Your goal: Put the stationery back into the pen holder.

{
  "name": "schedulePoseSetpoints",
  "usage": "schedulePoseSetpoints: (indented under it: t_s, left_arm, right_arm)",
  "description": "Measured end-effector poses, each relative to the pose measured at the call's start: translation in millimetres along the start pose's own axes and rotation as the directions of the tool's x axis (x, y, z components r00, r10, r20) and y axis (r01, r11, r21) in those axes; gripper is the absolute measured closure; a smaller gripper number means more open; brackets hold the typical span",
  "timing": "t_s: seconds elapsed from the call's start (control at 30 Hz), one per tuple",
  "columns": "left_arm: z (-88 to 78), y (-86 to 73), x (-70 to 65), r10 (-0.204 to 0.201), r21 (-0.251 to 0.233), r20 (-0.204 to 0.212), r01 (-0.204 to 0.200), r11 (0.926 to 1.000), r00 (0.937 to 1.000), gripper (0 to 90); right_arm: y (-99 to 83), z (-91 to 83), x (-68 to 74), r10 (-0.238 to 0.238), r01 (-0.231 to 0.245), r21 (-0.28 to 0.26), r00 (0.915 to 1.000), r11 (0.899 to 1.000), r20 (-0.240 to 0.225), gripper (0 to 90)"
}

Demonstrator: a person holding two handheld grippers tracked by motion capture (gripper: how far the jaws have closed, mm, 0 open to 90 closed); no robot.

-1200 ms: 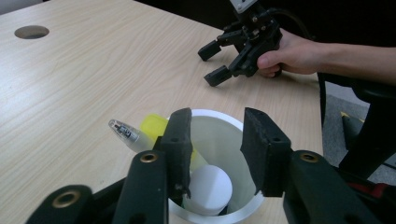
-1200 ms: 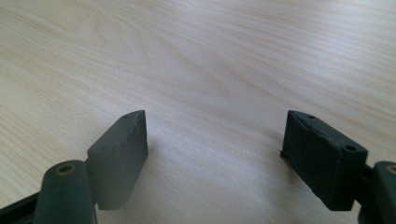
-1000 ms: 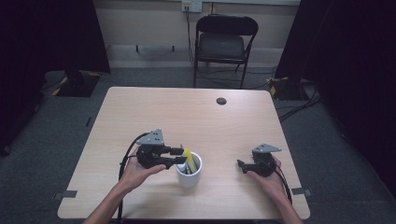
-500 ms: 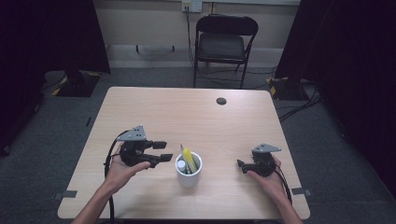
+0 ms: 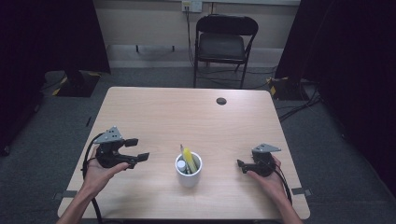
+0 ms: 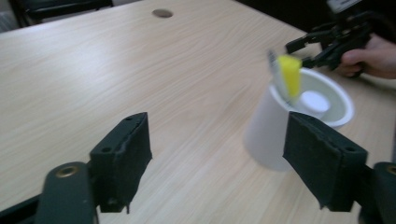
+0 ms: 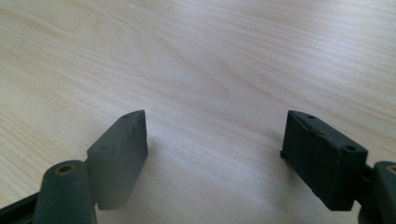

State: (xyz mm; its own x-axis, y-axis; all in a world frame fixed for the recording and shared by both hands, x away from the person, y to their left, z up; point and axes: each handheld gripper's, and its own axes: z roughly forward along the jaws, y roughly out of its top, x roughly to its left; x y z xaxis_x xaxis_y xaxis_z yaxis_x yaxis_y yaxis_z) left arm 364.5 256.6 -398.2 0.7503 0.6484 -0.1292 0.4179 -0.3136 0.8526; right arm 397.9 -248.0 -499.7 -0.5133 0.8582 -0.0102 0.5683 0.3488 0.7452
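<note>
High view: white cup (image 5: 188, 173) with yellow marker (image 5: 189, 159) is seen mid-bench (image 5: 187, 116), between left gripper (image 5: 138, 149) and right gripper (image 5: 240, 164). No writing is readable. Left gripper view: jaws just opened wide, nothing held, cup (image 6: 275, 135) beside right jaw. Right gripper view: jaws spread wide over bare bench (image 7: 210, 60).

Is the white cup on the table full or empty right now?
Not empty. The white cup stands upright on the table with a yellow marker and a white-capped item inside.
</note>
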Motion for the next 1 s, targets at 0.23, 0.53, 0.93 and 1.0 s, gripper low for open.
schedulePoseSetpoints:
  t_s: [0.23,0.53,0.93,1.0]
  left_arm:
    - [-1.1,-26.2,14.5,-0.038,0.045,-0.048,0.040,0.9982,0.9981,16.3]
    - [0.0,-54.5,37.3,-0.102,0.098,-0.140,0.116,0.9884,0.9849,16.7]
    - [13.3,-84.6,48.8,-0.124,0.199,-0.242,0.174,0.9646,0.9625,16.4]
    - [15.8,-86.6,49.8,-0.102,0.223,-0.266,0.164,0.9609,0.9586,16.4]
  right_arm:
    - [0.4,0.4,0.6,0.007,-0.007,0.001,1.0000,1.000,0.005,21.6]
    - [0.4,0.4,0.5,0.006,-0.006,0.001,1.0000,1.000,0.005,21.6]
    - [0.5,0.4,0.4,0.005,-0.005,0.001,1.0000,1.000,0.003,21.6]
    - [0.4,0.4,0.4,0.004,-0.004,0.002,1.0000,1.000,0.003,21.6]
